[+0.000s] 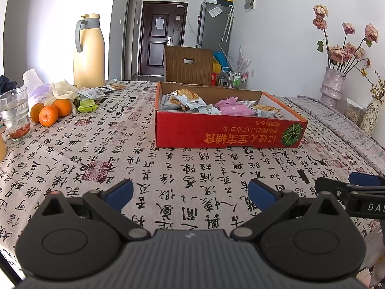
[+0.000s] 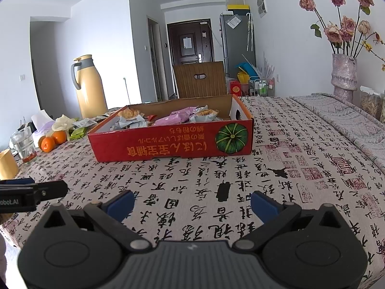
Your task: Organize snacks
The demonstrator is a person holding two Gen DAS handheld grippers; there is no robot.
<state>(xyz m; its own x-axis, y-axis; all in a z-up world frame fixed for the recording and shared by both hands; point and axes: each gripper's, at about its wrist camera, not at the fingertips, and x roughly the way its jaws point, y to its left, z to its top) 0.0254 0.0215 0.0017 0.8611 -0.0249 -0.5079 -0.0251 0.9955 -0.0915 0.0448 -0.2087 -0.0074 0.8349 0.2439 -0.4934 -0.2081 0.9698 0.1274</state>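
A red cardboard box (image 1: 226, 133) stands on the table and holds grey snack packets (image 1: 190, 101) and pink packets (image 1: 234, 107). It also shows in the right wrist view (image 2: 168, 145) with the same packets (image 2: 180, 118). More loose packets (image 1: 96, 94) and green packets (image 1: 87, 106) lie at the far left by the oranges. My left gripper (image 1: 190, 196) is open and empty, low over the near tablecloth. My right gripper (image 2: 192, 203) is open and empty, beside it to the right. Each gripper shows at the edge of the other's view.
A yellow thermos (image 1: 89, 50), three oranges (image 1: 50, 113), a glass (image 1: 15, 115) and a tissue bag stand at the left. A vase of dried roses (image 2: 344, 74) and a jar stand at the right. A chair (image 1: 189, 63) is behind the table. A yellow cup (image 2: 7, 163) sits near left.
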